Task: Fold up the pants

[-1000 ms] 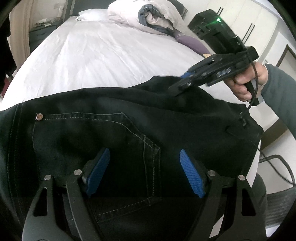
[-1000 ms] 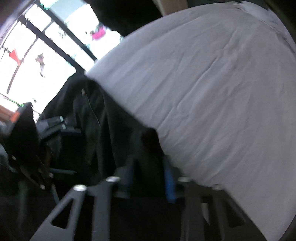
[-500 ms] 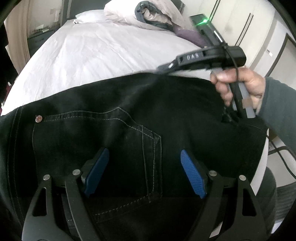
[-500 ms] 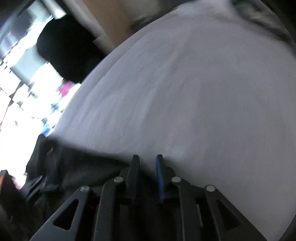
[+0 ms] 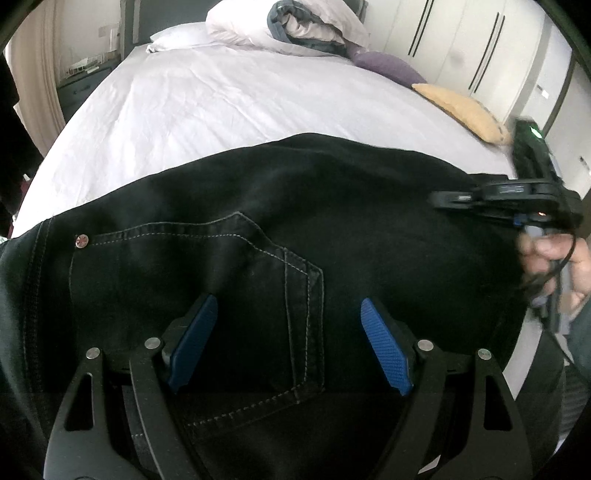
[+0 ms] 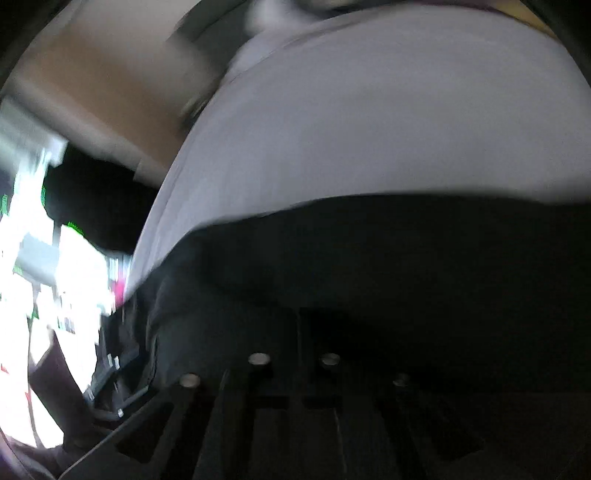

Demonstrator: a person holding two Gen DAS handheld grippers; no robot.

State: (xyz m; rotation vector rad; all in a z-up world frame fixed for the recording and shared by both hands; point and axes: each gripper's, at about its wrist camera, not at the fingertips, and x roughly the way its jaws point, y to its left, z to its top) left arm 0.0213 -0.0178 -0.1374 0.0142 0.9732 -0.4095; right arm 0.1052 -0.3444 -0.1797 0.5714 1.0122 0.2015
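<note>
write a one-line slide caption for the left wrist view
Open left gripper poised over the back pocket of black pants on a white bed, right gripper at the far edge.

Matt black denim pants [image 5: 295, 229] with pale stitching and 1 shiny metal rivet [image 5: 81, 241]; smooth, lightly creased cloth bedsheet [image 5: 221, 99].

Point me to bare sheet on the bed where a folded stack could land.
Free: the white sheet between the black pants and the pillows at the head. Crowded: the right edge, with the purple cushion, tan cushion and right gripper; the near end lies under the pants.
</note>
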